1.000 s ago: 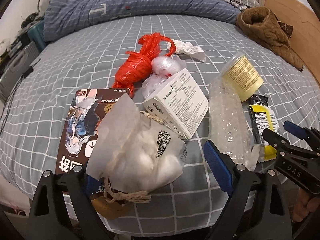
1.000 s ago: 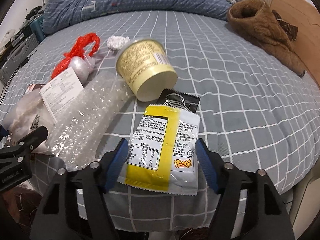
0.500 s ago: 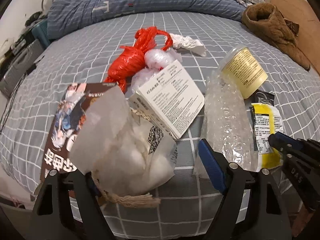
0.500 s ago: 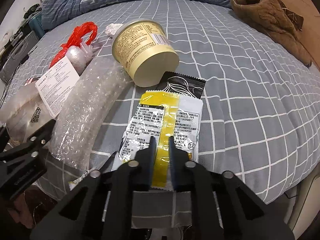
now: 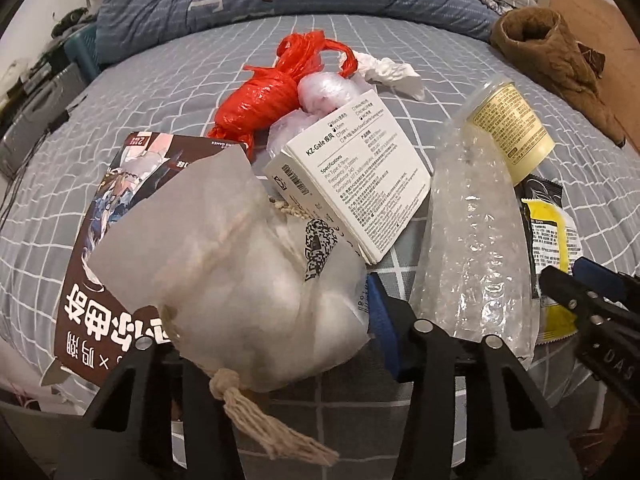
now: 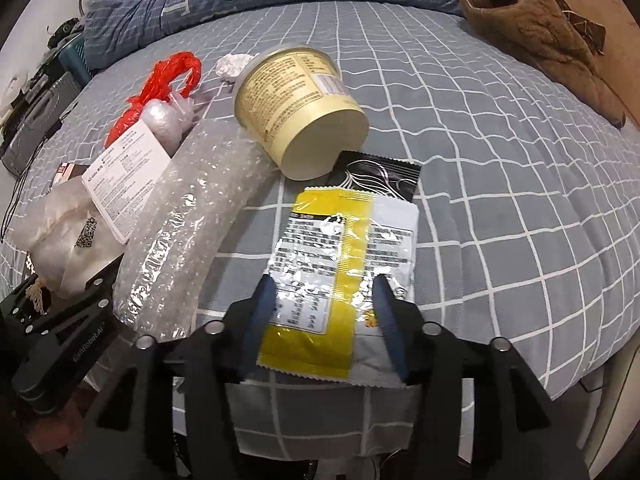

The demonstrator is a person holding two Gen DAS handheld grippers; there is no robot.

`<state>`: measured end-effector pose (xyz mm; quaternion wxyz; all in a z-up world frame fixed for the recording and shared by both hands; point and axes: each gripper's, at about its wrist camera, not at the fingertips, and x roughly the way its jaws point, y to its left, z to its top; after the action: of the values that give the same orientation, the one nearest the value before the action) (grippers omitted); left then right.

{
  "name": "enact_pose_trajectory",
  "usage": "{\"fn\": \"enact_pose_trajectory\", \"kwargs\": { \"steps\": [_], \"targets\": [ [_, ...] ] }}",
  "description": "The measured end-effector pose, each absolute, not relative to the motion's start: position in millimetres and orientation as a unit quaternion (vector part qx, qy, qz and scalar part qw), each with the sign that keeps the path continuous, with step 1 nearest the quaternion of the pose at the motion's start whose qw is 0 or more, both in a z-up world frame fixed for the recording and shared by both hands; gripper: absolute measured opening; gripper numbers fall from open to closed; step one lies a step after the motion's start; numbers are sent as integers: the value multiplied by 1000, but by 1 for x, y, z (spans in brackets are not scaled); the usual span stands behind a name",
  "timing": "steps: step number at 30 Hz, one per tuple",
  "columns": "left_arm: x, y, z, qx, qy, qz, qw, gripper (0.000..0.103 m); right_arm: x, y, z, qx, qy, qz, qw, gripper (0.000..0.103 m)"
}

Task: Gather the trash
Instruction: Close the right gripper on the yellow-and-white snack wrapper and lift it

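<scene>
Reopening, the right gripper [image 6: 324,312] now straddles the yellow-and-silver foil snack wrapper [image 6: 340,256], jaws wide after a half-second-old pinch. The wrapper seems uncollected. The left gripper [image 5: 264,320] brackets the translucent drawstring pouch [image 5: 240,276], its grip unclear.

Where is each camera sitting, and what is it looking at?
Left wrist: rides on the left gripper, looking across the bed at the white drawstring pouch; its own fingers show, plus the right gripper.
Right wrist: rides on the right gripper, looking at the yellow wrapper between its open fingers; the left gripper shows beside it.
Both see the bubble wrap and yellow cup.
</scene>
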<state>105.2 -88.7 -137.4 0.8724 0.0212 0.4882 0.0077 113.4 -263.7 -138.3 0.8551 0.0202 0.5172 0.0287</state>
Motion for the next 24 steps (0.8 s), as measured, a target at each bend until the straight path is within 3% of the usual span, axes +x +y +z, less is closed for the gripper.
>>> {"fn": "enact_pose_trajectory", "kwargs": {
  "steps": [6,12,17,21,22,24],
  "targets": [
    [106,-88,-136,15,487,6,873,39,118,-253,-142,7,525,20,851,50],
    [100,-84,-130,-2,489,-8,872,36,118,-247,-144,8,536,42,843,17],
    [97,-85,-128,-3,489,-15,872,36,118,-249,-148,24,545,56,837,7],
    [96,-85,-127,-5,488,-17,873,36,113,-258,-142,21,532,51,845,9],
    [96,-85,-127,-5,488,-17,873,36,112,-263,-139,20,526,46,849,14],
    [95,-85,-127,-5,488,-17,873,36,111,-270,-134,24,518,41,854,37]
  ]
}}
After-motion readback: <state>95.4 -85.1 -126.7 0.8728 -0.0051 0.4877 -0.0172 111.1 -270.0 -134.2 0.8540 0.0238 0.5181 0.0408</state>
